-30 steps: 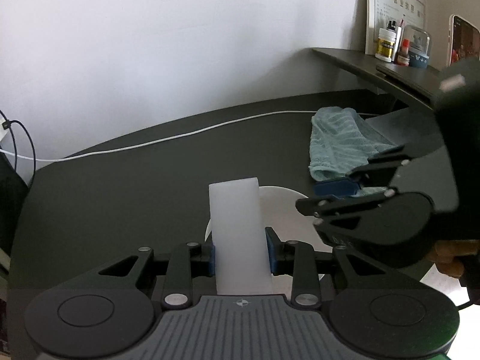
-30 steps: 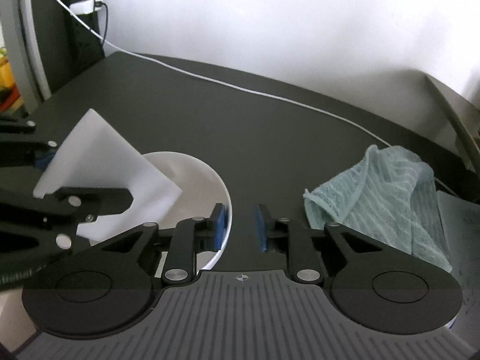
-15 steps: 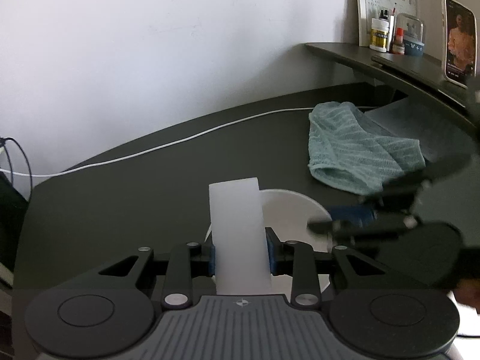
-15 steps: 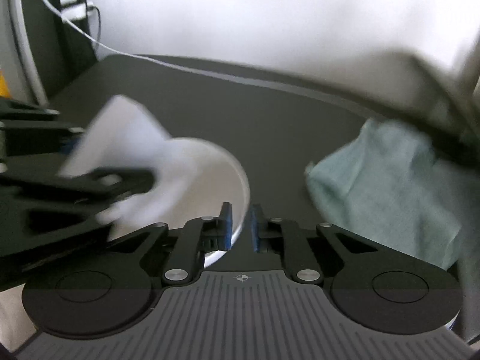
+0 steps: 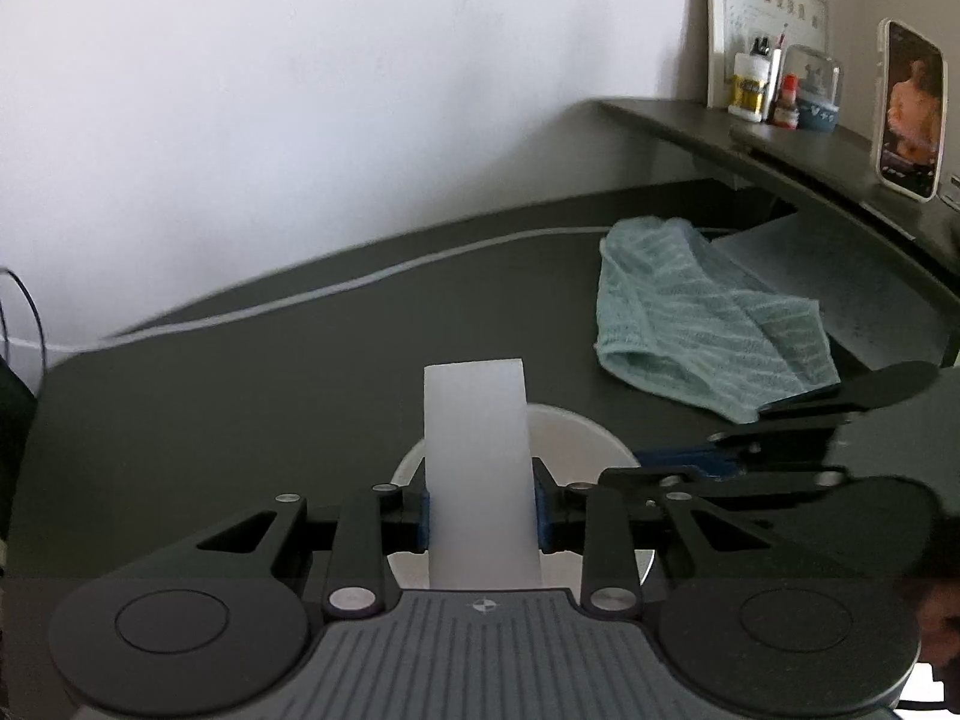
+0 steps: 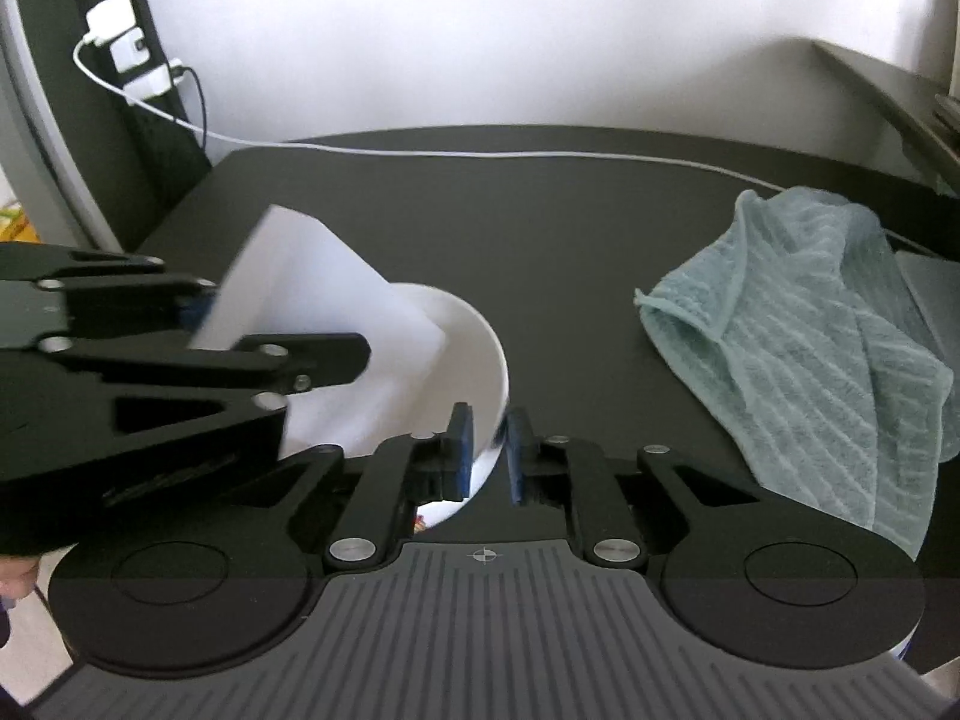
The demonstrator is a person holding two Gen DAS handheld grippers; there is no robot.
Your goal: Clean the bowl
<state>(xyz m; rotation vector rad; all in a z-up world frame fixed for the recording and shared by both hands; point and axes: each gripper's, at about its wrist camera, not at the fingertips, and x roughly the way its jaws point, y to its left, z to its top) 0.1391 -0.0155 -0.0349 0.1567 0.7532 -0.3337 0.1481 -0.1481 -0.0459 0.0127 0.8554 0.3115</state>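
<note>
A white bowl (image 5: 576,438) sits on the dark table (image 5: 240,408). My left gripper (image 5: 480,510) is shut on a white sponge block (image 5: 477,450) that points out over the bowl's near rim. In the right wrist view the sponge (image 6: 312,276) hangs tilted over the bowl (image 6: 474,348) from the left, held by the left gripper (image 6: 282,330). My right gripper (image 6: 491,450) has one blue pad inside the bowl's right rim and one outside, shut on the rim. From the left wrist view the right gripper (image 5: 690,462) reaches in low from the right.
A crumpled teal towel (image 6: 810,324) lies right of the bowl, partly on a grey sheet (image 5: 840,288). A white cable (image 6: 480,153) runs along the table's back to a power strip (image 6: 126,48). A shelf at the right carries small bottles (image 5: 747,87) and a phone (image 5: 909,114).
The right gripper's pads have drawn together onto the bowl's rim, and the gripper has sunk lower beside the bowl. The left gripper keeps hold of the sponge over the bowl.
</note>
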